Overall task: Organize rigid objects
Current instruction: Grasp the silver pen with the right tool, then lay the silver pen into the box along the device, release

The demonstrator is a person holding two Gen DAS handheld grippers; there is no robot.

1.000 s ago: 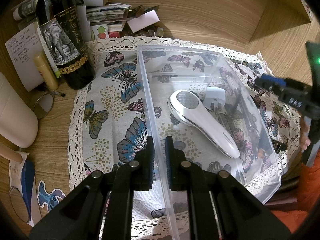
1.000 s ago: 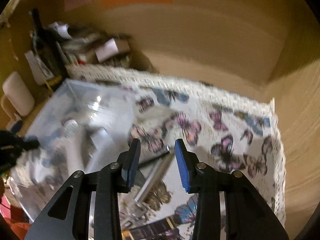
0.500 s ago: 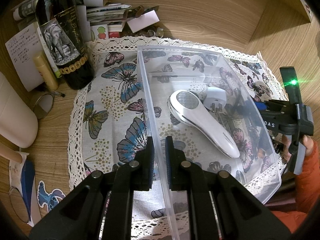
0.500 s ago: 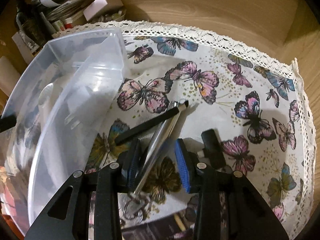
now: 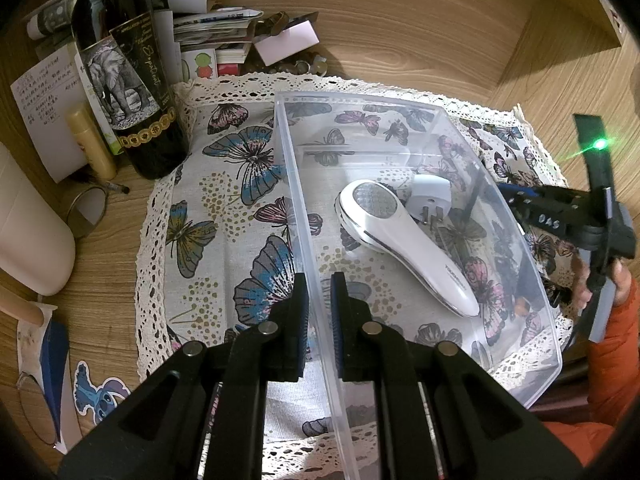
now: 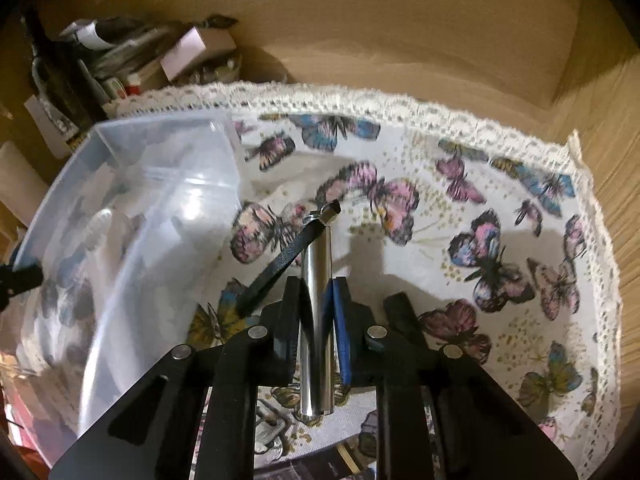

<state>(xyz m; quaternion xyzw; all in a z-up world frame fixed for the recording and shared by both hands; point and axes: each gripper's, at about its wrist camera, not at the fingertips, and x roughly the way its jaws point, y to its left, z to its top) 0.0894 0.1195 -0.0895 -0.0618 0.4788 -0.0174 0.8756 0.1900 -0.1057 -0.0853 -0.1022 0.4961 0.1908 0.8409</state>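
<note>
Wood-grain desk [image 5: 400, 32] everywhere, warm tan with swirly figure, and on it a pale woven cloth [image 5: 224, 216] printed with pink and blue butterflies and edged in white lace. On the cloth sits a clear plastic bin [image 5: 532, 304], thin-walled, rectangular with rounded corners. Inside it lie a glossy white handheld device [image 5: 404, 240] with a round mesh face and a tapering handle, plus a small white plug adapter [image 5: 432, 196] touching its head.

Left gripper [image 5: 319, 300] is clamped shut on the bin's near long wall, one black finger on each side of the plastic.

Right gripper [image 6: 316, 312] has just squeezed closed on a shiny metal cylinder [image 6: 318, 264], smooth and chrome-like, pointing away between the blue pads. A flat black strap [image 6: 280, 264] hangs off its far tip. It's over the cloth just beside the bin's curved corner; can't tell if it's lifted.

Back corner has a dark glass wine bottle [image 5: 124, 80] with an elephant label, against stacked papers [image 5: 216, 28].
</note>
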